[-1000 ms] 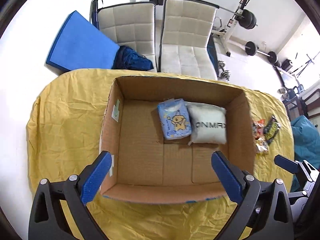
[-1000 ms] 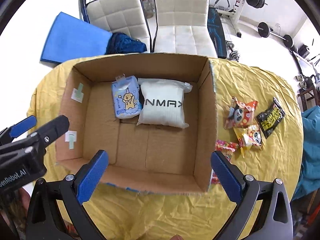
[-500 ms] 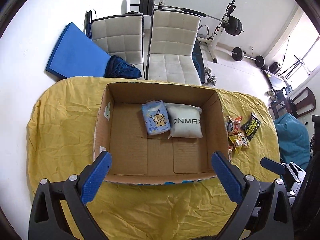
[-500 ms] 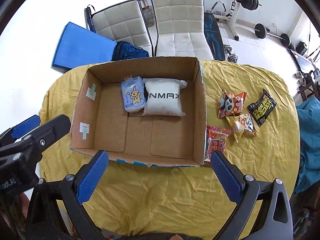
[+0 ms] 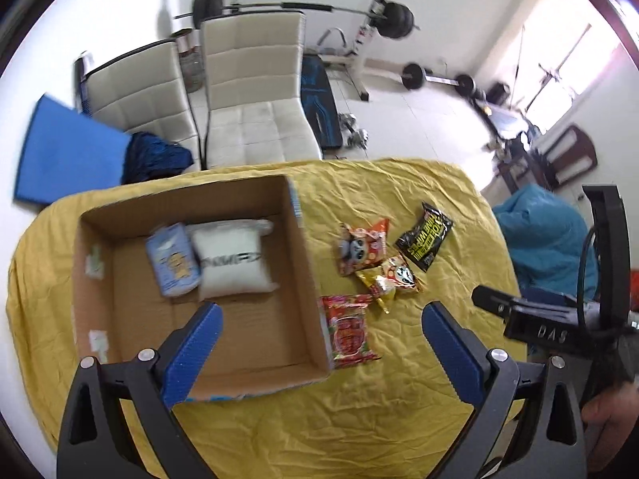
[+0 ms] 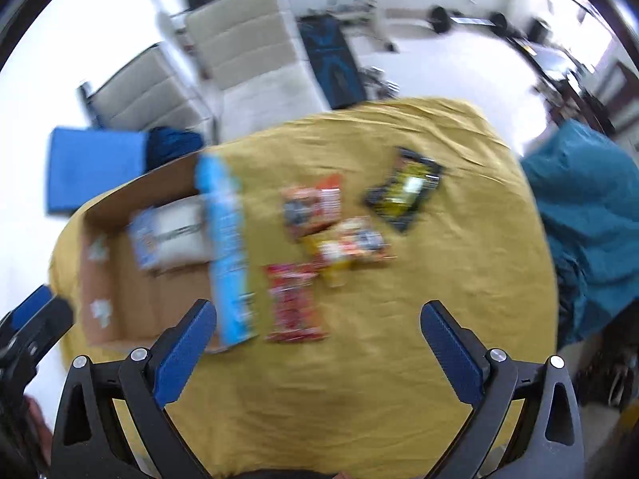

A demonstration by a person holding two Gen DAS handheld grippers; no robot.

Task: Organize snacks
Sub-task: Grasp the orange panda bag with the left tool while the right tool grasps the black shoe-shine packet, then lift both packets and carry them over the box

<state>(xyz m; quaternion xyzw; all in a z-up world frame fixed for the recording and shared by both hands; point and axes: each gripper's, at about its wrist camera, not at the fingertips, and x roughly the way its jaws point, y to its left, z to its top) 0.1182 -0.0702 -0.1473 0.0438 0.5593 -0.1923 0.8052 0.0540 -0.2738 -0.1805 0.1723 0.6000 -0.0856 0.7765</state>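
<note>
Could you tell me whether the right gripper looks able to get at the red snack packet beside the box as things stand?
Probably yes: the right gripper is open, and the red snack packet lies uncovered on the yellow cloth ahead of it.

Both views have swung right, from the cardboard box (image 5: 191, 279) toward the loose snack packets (image 5: 361, 247).

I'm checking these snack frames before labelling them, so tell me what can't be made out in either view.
- Right wrist view: motion blur smears the print on the red snack packet and black-and-yellow packet.
- Left wrist view: the lettering on the white pillow-shaped pouch in the open cardboard box is blurred and unreadable.
- Left wrist view: the box's near inside corner is hidden behind the left gripper.
</note>
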